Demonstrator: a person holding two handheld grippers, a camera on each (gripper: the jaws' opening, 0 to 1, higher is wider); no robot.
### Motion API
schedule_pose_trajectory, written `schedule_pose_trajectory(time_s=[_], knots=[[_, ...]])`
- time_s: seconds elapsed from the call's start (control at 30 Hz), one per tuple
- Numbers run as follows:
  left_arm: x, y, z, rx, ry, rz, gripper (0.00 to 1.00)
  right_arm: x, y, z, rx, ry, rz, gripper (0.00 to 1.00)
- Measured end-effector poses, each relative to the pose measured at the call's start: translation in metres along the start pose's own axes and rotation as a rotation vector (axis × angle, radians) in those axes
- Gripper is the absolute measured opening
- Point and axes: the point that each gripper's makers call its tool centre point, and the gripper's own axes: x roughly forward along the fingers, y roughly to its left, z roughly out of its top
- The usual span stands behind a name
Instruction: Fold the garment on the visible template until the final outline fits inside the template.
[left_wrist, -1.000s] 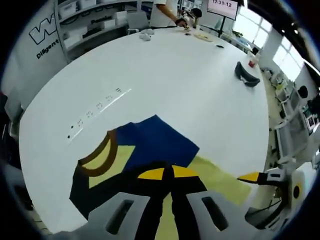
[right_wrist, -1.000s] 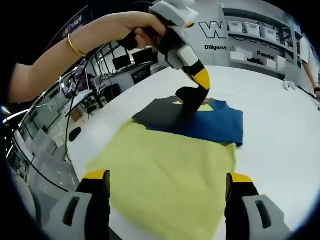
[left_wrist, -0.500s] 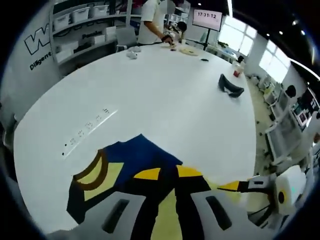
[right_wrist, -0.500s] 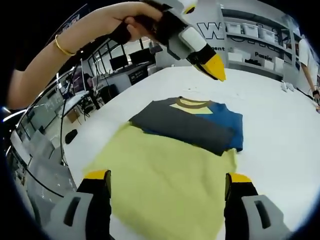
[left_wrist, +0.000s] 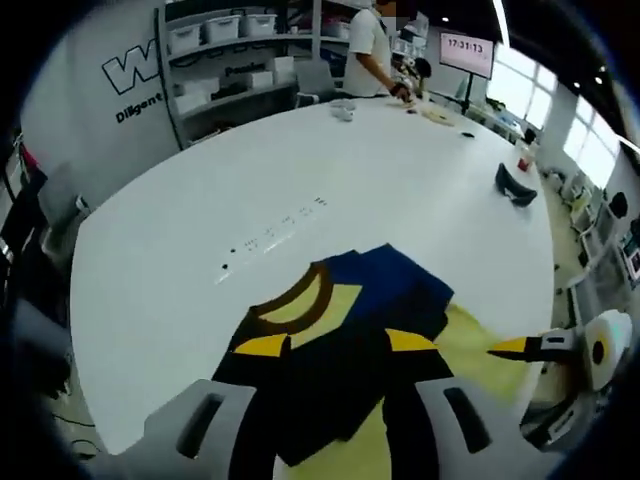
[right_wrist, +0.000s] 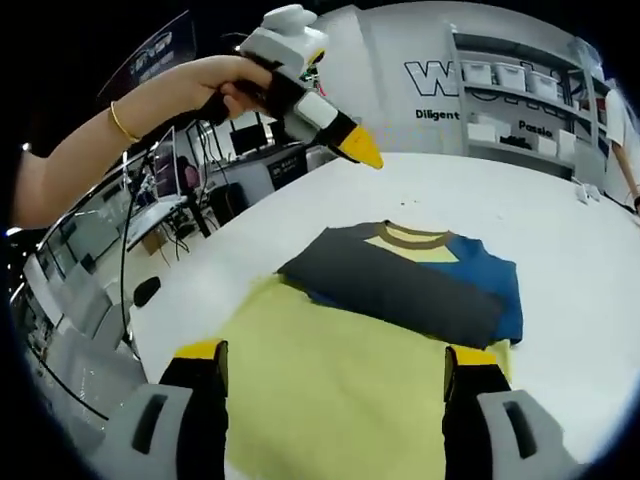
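Right gripper view shows the right tool (right_wrist: 335, 365) with jaws spread wide and holding nothing, poised over the garment (right_wrist: 400, 300) on the white desk (right_wrist: 560, 260). The left tool (right_wrist: 355, 148) hangs above it in a hand (right_wrist: 225, 90); in the left gripper view the left tool (left_wrist: 325, 345) is likewise wide open and empty. The garment lies flat: yellow body, with grey and blue sleeves folded across below a brown collar (right_wrist: 412, 236).

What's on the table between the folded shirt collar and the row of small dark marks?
Bare white table: in the left gripper view nothing lies between the shirt collar and the dark marks.
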Motion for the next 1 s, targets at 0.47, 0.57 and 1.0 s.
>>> schedule_pose_trajectory(time_s=[0.47, 0.57, 1.0], knots=[[0.015, 0.079, -0.063, -0.138, 0.052, 0.091, 0.37, 0.048, 0.038, 0.006, -0.051, 0.034, 0.072, 0.83], [0.017, 0.078, -0.068, -0.130, 0.050, 0.090, 0.38, 0.043, 0.033, 0.005, -0.045, 0.031, 0.062, 0.84], [0.003, 0.049, -0.132, -0.149, 0.037, 0.071, 0.35, 0.010, 0.005, -0.010, -0.026, 0.044, 0.000, 0.88]])
